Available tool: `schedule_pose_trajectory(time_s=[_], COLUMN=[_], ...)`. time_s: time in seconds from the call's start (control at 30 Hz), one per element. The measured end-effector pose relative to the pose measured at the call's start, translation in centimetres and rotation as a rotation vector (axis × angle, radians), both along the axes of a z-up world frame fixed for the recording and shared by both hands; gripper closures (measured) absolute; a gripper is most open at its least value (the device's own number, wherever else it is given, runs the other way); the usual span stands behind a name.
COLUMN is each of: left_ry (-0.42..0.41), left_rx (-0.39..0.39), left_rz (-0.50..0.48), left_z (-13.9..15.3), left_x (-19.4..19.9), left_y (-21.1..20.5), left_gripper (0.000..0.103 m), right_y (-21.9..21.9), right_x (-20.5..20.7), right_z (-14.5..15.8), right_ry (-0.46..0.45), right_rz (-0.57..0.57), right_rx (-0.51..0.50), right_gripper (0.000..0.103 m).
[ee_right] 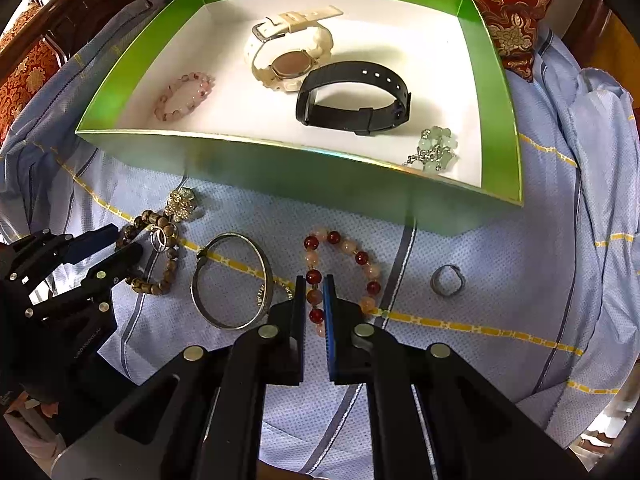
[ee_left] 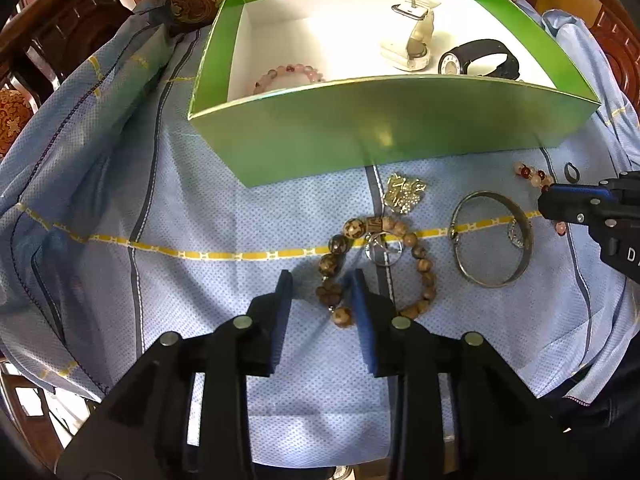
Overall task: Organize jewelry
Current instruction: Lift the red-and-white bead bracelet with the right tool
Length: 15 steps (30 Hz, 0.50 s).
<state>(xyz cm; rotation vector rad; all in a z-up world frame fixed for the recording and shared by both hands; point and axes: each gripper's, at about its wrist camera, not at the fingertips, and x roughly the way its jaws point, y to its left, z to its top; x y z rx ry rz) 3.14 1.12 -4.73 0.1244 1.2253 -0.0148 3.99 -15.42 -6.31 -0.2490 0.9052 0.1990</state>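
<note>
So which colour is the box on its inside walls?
Bright green box walls over a white floor; right wrist view shows it best.

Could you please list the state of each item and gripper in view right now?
Green cardboard box: open, lidless.
Black strap watch: inside box.
Red-and-peach bead bracelet: on cloth, gripped.
Brown wooden bead bracelet: on cloth, ungripped.
Right gripper: shut on bracelet.
Left gripper: open.

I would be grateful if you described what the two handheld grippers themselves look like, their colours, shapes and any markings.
Both are black plastic two-finger tools. The left gripper has angular linkage arms joined by round silver pins, and flat fingers faced with blue pads. The right gripper is built the same way, with a ridged blue pad. White lettering shows on each body, too partial to read. No cables or sleeves are visible.
</note>
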Motion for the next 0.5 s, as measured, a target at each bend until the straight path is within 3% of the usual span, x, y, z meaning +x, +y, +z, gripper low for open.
schedule_pose_trajectory(time_s=[0.5], left_ry=[-0.001], left_rx=[0.004], left_rz=[-0.002], left_z=[-0.01], left_x=[-0.08], left_y=[-0.16], left_gripper=[0.071], right_y=[0.30], right_x=[0.15], right_z=[-0.37], right_ry=[0.003], right_rz=[-0.005], right_rx=[-0.014], right_gripper=[0.095])
